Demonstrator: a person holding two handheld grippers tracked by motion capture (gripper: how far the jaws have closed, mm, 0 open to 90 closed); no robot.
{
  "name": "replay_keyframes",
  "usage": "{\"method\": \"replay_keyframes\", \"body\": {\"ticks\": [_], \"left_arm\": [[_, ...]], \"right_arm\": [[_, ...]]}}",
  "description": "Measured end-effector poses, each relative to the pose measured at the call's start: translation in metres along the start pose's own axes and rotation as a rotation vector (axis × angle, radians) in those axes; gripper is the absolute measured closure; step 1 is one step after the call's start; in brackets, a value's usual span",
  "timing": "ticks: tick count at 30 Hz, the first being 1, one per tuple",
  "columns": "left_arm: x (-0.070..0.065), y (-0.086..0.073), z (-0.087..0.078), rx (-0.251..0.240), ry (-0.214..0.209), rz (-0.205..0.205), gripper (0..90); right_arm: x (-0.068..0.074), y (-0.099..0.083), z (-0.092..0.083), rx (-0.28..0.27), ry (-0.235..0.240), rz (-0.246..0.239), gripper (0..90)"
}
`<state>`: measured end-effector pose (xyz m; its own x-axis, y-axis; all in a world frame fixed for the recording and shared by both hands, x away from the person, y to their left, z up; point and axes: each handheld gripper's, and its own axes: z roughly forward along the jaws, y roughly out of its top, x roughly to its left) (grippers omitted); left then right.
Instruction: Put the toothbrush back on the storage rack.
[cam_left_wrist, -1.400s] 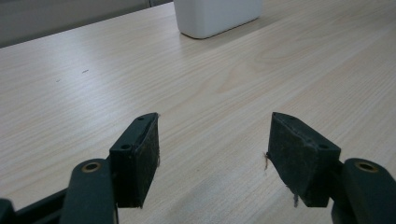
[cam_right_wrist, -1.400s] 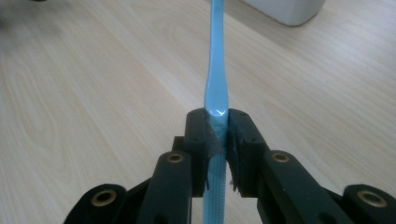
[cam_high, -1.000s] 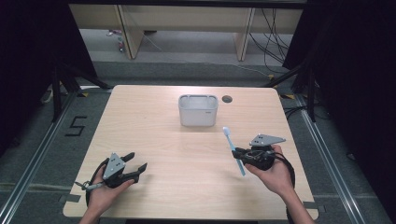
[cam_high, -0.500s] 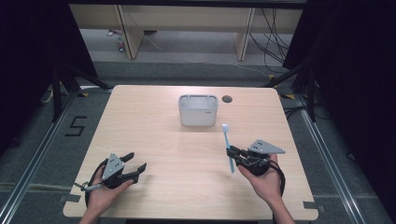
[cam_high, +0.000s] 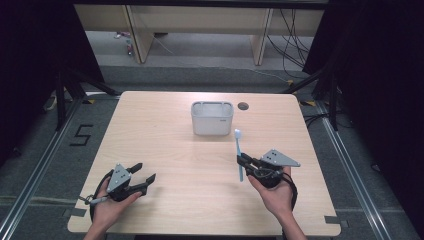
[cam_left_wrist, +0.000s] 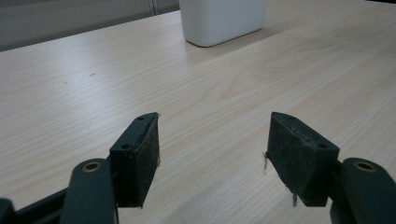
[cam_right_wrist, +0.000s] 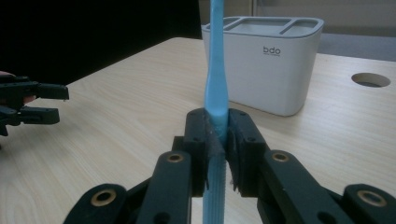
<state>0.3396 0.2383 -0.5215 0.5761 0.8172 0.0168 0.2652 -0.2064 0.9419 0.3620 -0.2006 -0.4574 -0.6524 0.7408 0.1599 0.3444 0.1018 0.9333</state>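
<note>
A light blue toothbrush (cam_high: 238, 152) stands upright in my right gripper (cam_high: 243, 161), head up, at the table's right front. In the right gripper view the two pads clamp the toothbrush (cam_right_wrist: 217, 88) by its handle, shut on it. A white holder (cam_high: 212, 118) with several compartments stands at the back middle of the table, just beyond the brush; the same holder (cam_right_wrist: 268, 63) rises behind the brush in the right gripper view. My left gripper (cam_high: 142, 176) rests at the left front, open; its pads (cam_left_wrist: 140, 156) stand wide apart over bare wood, pointing toward the holder (cam_left_wrist: 222, 18).
A round cable hole (cam_high: 243, 106) lies in the wooden table (cam_high: 165, 145) right of the holder. Dark curtains flank both sides, and a shelf frame stands behind the far edge. The left gripper (cam_right_wrist: 28, 105) shows at the left of the right gripper view.
My right gripper has shifted slightly toward the near edge and lower with the toothbrush, which now stands more upright. The left gripper has stayed put.
</note>
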Motion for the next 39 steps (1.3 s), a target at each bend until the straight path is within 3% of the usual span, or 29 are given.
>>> {"method": "replay_keyframes", "body": {"ticks": [3,5,7,11,22,24,25,27,28,31,32,36,37,39], "left_arm": [[-0.001,0.005,-0.002,-0.028,0.003,-0.009,33.7],[-0.003,0.011,-0.004,-0.052,-0.011,-0.016,33.7],[-0.004,0.013,-0.004,-0.052,-0.015,-0.019,33.8],[-0.009,0.021,-0.002,-0.069,-0.042,-0.021,34.9],[-0.029,0.047,0.012,-0.114,-0.151,-0.03,37.4],[-0.032,0.052,0.015,-0.105,-0.163,-0.023,37.9],[-0.034,0.055,0.016,-0.107,-0.173,-0.02,38.1],[-0.038,0.061,0.02,-0.115,-0.191,-0.021,39.1],[-0.04,0.065,0.022,-0.116,-0.202,-0.024,39.1],[-0.045,0.073,0.028,-0.143,-0.235,-0.029,40.1],[-0.049,0.079,0.031,-0.131,-0.243,-0.027,41.0],[-0.055,0.086,0.036,-0.14,-0.276,-0.037,42.2],[-0.057,0.089,0.038,-0.132,-0.279,-0.041,42.6],[-0.06,0.093,0.041,-0.133,-0.295,-0.049,43.6]], "right_arm": [[0.005,-0.001,0.004,0.001,-0.002,0.0,78.9],[0.004,0.0,0.006,-0.002,0.001,-0.031,78.9],[0.008,-0.001,0.008,0.001,0.012,-0.001,78.9],[0.009,-0.001,0.01,0.001,0.008,-0.027,78.9],[0.019,-0.004,0.016,-0.026,0.02,-0.008,78.9],[0.019,-0.004,0.017,-0.028,0.001,-0.03,78.9],[0.021,-0.004,0.018,-0.031,0.017,-0.008,78.9],[0.021,-0.003,0.018,-0.027,-0.004,-0.031,78.9],[0.023,-0.004,0.02,-0.028,0.001,-0.003,78.9],[0.025,-0.004,0.022,-0.025,-0.001,-0.004,78.9],[0.026,-0.003,0.025,-0.035,0.003,-0.036,78.9],[0.031,-0.002,0.028,-0.026,0.005,-0.029,78.9],[0.029,-0.002,0.03,-0.052,-0.017,-0.078,78.9],[0.034,-0.002,0.033,-0.048,-0.013,-0.055,78.9]]}}
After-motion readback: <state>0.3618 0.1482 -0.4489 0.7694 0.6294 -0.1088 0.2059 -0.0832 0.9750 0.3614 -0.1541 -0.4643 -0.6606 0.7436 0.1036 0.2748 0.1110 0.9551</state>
